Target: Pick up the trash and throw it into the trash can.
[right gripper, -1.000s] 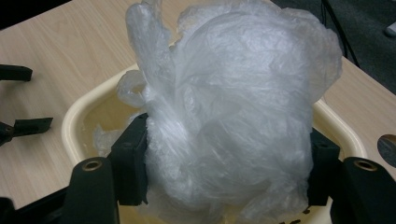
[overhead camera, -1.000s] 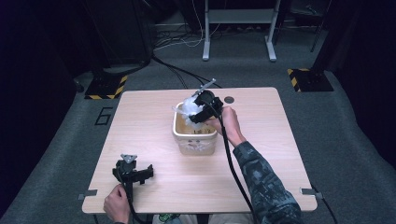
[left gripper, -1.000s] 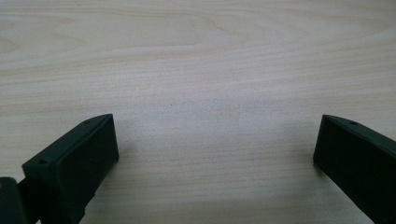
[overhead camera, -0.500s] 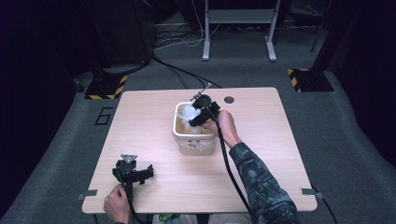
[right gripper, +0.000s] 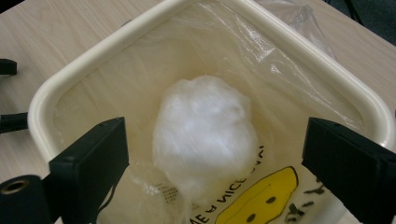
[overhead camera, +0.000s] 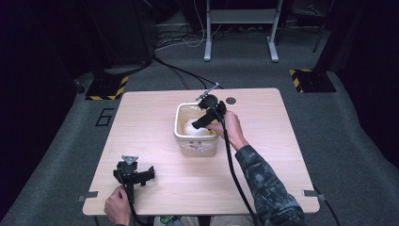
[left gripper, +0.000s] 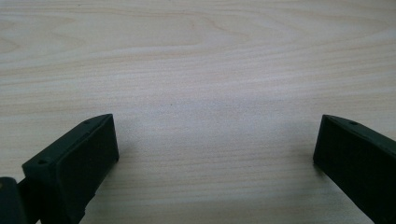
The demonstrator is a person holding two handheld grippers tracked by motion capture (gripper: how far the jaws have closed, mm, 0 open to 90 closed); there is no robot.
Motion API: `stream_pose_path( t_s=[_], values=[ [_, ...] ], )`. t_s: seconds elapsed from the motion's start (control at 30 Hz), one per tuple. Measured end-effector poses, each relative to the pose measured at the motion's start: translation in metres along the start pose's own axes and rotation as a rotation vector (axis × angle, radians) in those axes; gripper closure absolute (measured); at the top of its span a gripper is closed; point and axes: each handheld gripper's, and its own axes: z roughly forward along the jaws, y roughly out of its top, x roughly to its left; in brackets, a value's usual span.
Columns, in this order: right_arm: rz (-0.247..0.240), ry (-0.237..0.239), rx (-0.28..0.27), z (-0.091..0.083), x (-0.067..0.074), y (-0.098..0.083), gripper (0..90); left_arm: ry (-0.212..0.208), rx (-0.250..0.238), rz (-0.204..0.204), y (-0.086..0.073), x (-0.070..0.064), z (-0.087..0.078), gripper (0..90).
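A cream bin [overhead camera: 179, 123] with a clear plastic liner [right gripper: 280, 79] stands mid-table. A white fluffy wad [overhead camera: 195, 128] lies inside it on the liner. My right gripper [overhead camera: 200, 123] hangs over the bin's mouth, pointing down into it. Its jaws have just been opening and now stand wide apart, touching nothing. In the right gripper view the wad [right gripper: 205, 126] sits loose below the right gripper [right gripper: 215, 158], inside the bin's rim [right gripper: 93, 51]. My left gripper [overhead camera: 148, 173] rests on the table near the front left edge. The left gripper [left gripper: 215, 154] is open over bare wood.
A dark round hole [overhead camera: 230, 100] is in the tabletop behind the bin. The liner carries a yellow face print [right gripper: 266, 196]. Stand legs [overhead camera: 273, 49], cables and striped bases [overhead camera: 106, 88] are on the grey floor beyond the table.
The right gripper came down over the bin with the white wad, then opened and let it go; the wad now lies in the bin. The left gripper stayed put.
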Motion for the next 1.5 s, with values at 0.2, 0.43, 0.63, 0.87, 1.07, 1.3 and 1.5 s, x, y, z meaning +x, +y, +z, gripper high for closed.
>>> stream_pose_path(
  t_s=[0.2,0.43,0.63,0.87,1.07,1.3,1.5],
  values=[
    [-0.021,-0.010,-0.034,-0.026,0.002,-0.013,4.0,0.000,0.000,0.000,0.000,0.000,0.000,0.0],
    [-0.040,-0.048,-0.085,-0.053,0.002,-0.040,3.9,0.000,0.000,0.000,0.000,0.000,0.000,0.0],
    [-0.030,-0.082,-0.102,-0.068,-0.004,-0.073,4.2,0.000,0.000,0.000,0.000,0.000,0.000,0.0],
    [0.045,-0.117,-0.100,-0.074,-0.017,-0.116,4.5,0.000,0.000,0.000,0.000,0.000,0.000,0.0],
    [0.124,-0.142,-0.092,-0.075,-0.034,-0.156,4.9,0.000,0.000,0.000,0.000,0.000,0.000,0.0],
    [0.199,-0.175,-0.079,-0.071,-0.049,-0.196,5.0,0.001,0.001,0.005,0.000,0.000,0.000,0.0],
    [0.265,-0.187,-0.059,-0.061,-0.064,-0.227,5.0,0.000,0.001,0.006,0.000,0.000,0.000,0.0]
  ],
)
